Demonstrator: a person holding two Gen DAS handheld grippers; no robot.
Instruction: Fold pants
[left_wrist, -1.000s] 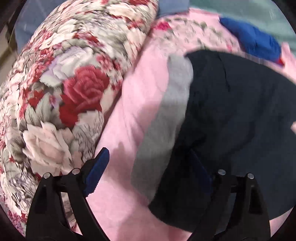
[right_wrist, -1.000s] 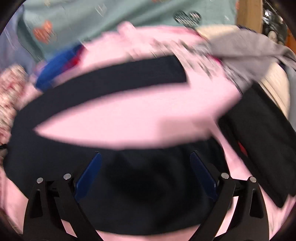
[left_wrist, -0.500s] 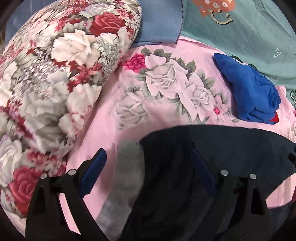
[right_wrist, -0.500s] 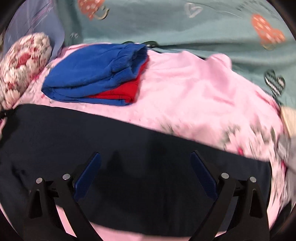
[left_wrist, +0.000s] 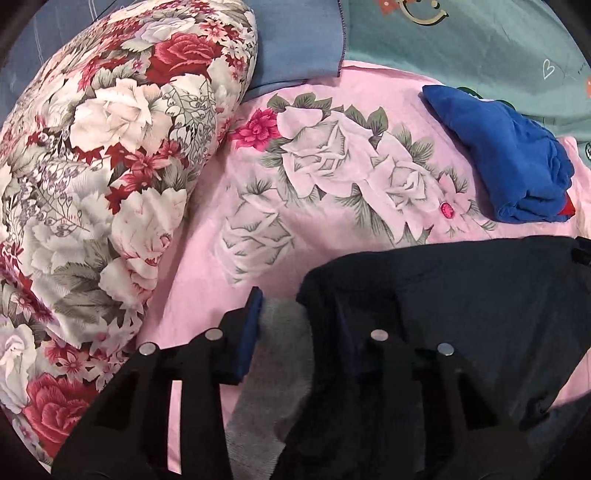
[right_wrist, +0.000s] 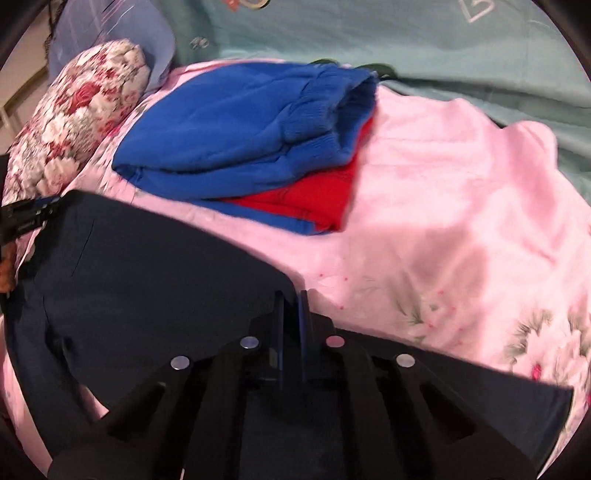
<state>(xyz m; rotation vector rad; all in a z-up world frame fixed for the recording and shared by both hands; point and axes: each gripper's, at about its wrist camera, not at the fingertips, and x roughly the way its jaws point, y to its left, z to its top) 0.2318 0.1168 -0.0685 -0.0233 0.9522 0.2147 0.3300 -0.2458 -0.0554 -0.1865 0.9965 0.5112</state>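
Change since half a second ago: both sets of jaws closed in from wide apart, now pinched on dark cloth; pants edge drawn up into both clamps.
Far left: floral pillow (left_wrist: 103, 177), bulky, touching the pink floral sheet (left_wrist: 332, 177), clear of the work.
Left gripper (left_wrist: 295, 328): narrowed onto the pants' waist end, blue pad pressed to the grey lining (left_wrist: 280, 354) where it shows beside the dark fabric; far pad buried in cloth, so firmness of bite hard to judge.
Centre: dark pants (right_wrist: 155, 280) spread across the sheet, stretched between the two tools, near edge lifted.
Right gripper (right_wrist: 291, 310): pads nearly touching, thin dark edge clamped between them.
Behind, right of centre: folded blue garment (right_wrist: 243, 136) atop a red one (right_wrist: 314, 199), already stacked, well apart from the pants.
Progress: early going, by the look of it. Grasp made at two points along one edge; no crease laid yet.
Left to do: carry edge over, align, flatten, fold again.
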